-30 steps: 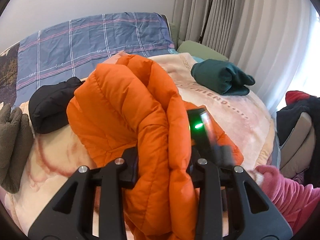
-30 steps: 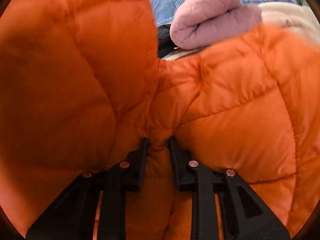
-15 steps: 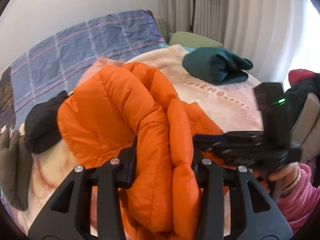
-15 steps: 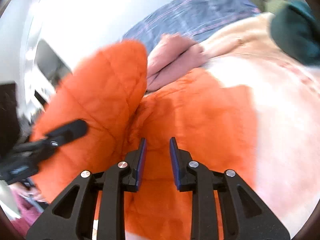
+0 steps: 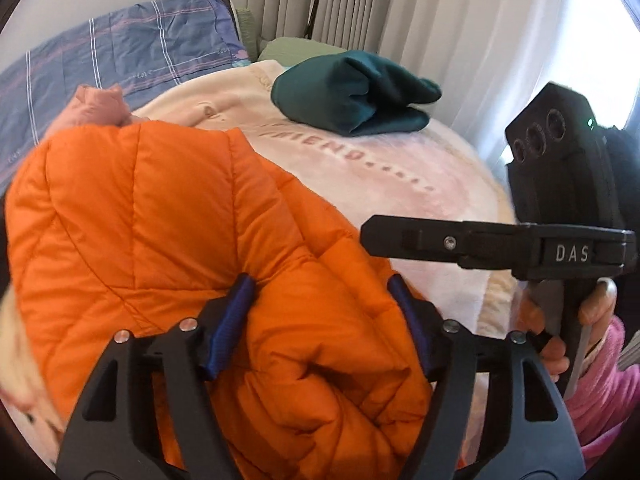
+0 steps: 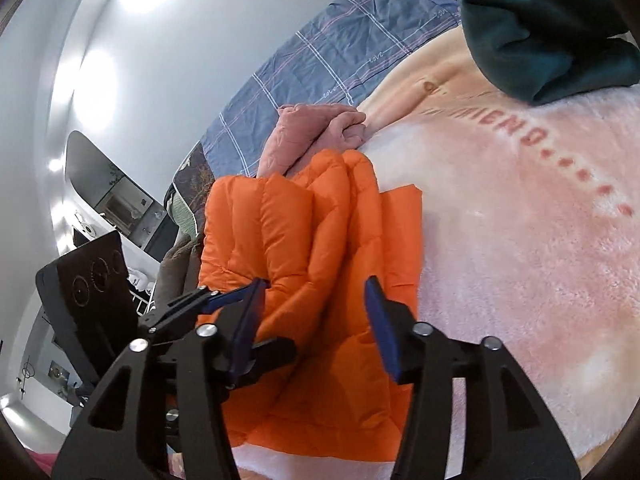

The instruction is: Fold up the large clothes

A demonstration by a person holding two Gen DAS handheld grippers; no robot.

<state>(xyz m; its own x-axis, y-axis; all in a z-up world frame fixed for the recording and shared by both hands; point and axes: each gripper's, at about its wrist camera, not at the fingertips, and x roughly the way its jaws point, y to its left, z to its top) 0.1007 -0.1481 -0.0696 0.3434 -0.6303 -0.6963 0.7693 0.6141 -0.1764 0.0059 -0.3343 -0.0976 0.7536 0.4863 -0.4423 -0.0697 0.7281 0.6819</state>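
Note:
An orange puffer jacket [image 5: 168,232] lies bunched and folded on the pink fleece blanket [image 5: 380,176] on the bed. It also shows in the right wrist view [image 6: 312,256]. My left gripper [image 5: 324,300] is wide open, its blue-padded fingers straddling a thick fold of the jacket. My right gripper [image 6: 312,300] is open and empty, hovering over the jacket's near edge. The right gripper's body shows at the right of the left wrist view [image 5: 496,240]; the left gripper's body shows at the left of the right wrist view [image 6: 192,312].
A folded dark green garment [image 5: 352,96] lies at the far side of the blanket. A folded pink garment [image 6: 316,132] sits behind the jacket. A blue plaid duvet [image 5: 120,52] covers the bed head. Curtains [image 5: 440,20] hang at the right.
My left gripper has opened from its grip on the jacket fold. My right gripper has let go, opened and pulled back to the right. The jacket has dropped lower onto the blanket.

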